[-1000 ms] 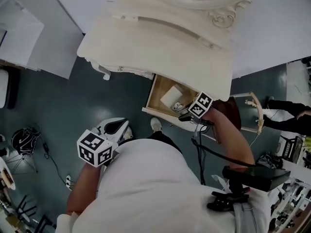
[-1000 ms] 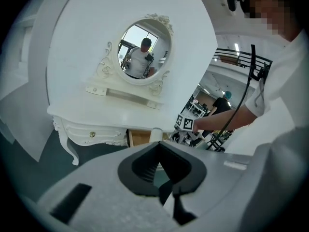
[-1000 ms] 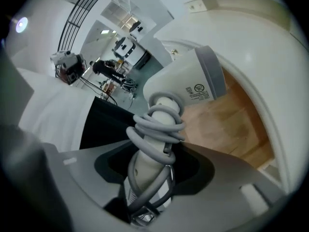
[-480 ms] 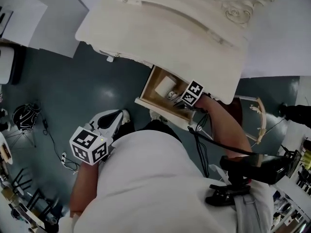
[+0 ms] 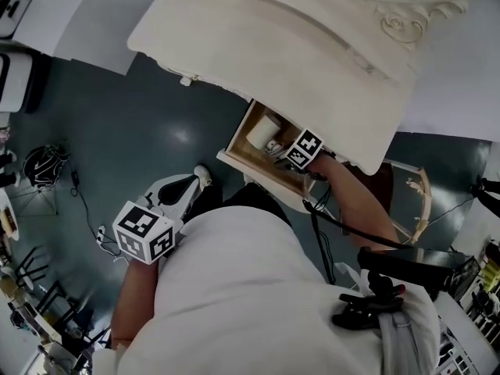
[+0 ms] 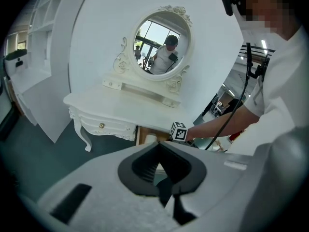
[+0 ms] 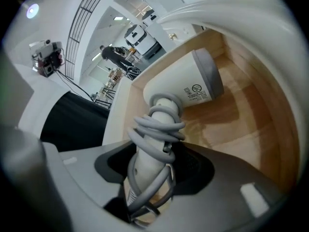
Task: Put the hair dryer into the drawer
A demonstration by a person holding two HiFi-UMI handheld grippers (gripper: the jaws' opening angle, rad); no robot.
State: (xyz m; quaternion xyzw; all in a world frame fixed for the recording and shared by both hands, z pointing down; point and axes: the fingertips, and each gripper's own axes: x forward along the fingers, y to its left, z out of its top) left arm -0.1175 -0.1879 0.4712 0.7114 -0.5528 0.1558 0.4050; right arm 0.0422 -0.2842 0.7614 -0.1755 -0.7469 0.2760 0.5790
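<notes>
Left gripper [image 6: 161, 178]: hung low at the person's left side, well apart from the furniture; its jaws were drawn together with nothing between them
Dressing table [image 5: 312, 53]: a white, carved piece with an oval mirror [image 6: 161, 42] above it; its top was bare where the views showed it
Drawer [image 5: 238, 162]: pulled out from under the tabletop, with a pale wooden floor and a white front; enough of it stood open to take the load
Hair dryer [image 7: 183, 88]: white with a grey nozzle end, its cord [image 7: 157, 129] wound round the handle; the body was already inside the drawer, over the wooden floor near the back corner, though no view showed whether it had touched down
Right gripper [image 5: 283, 156]: reached into the drawer from above and pointed steeply down; its jaws stood wide but were clamped on the cord-wrapped handle
Step in hand: judged to be the lowering and setting down, close to the end of the task
How to do it well: bring the nozzle end onto the floor first, lay the handle flat along the drawer, and let go only once the weight rested on the wood
What to watch: the cord loops could snag a pad on release, so the jaws should open fully before drawing straight back, clear of the tabletop's edge
</notes>
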